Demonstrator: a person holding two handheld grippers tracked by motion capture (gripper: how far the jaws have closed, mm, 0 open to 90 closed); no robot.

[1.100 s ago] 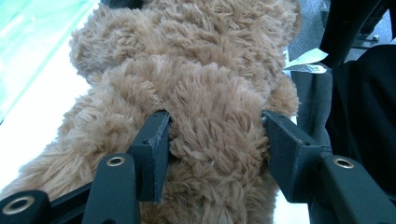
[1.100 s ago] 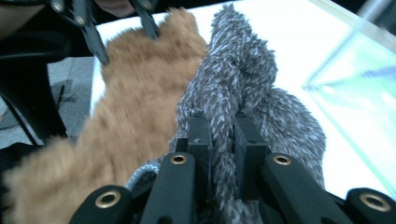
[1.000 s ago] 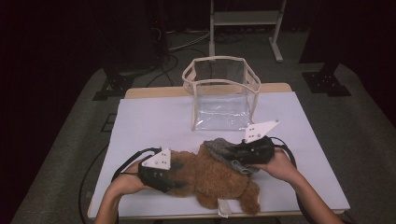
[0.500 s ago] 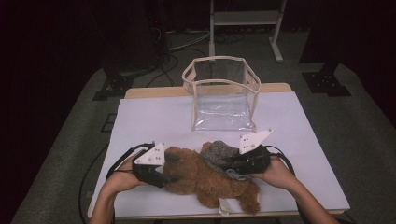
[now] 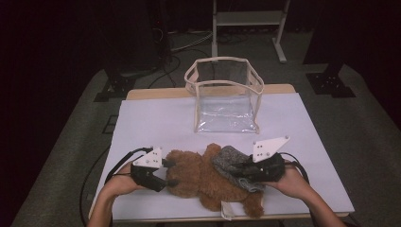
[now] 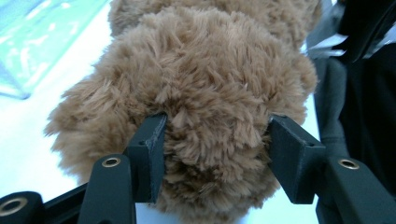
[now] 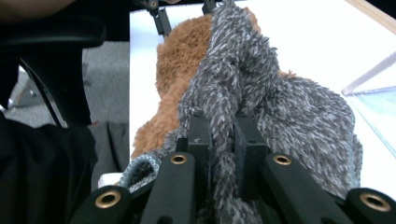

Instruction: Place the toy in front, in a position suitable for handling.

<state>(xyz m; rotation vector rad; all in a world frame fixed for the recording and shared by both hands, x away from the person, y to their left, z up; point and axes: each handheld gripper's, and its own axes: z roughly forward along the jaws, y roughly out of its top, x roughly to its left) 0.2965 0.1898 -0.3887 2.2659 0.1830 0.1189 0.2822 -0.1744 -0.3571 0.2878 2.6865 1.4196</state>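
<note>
Looks like dressing time: fluffy brown teddy bear [image 5: 201, 177] lies near-centre on the counter, right claw [image 7: 223, 128] pinching the grey knit sweater [image 7: 280, 126], left claw [image 6: 217, 140] half-open, just closing, hugging its head. Next, tug it leftwards.

A shaggy brown plush teddy bear [image 5: 201, 177] in a fuzzy grey knit garment [image 5: 231, 161]; beyond, a glossy clear plastic bag [image 5: 226, 101], cloth-trimmed.

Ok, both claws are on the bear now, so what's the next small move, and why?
Probably draw the right claw slowly further along the teddy bear, since it is shut on a fold of the grey knitted garment, which only partly covers the bear. The left claw is pressing into the plush on both sides, so it should anchor the bear during the pull.
</note>
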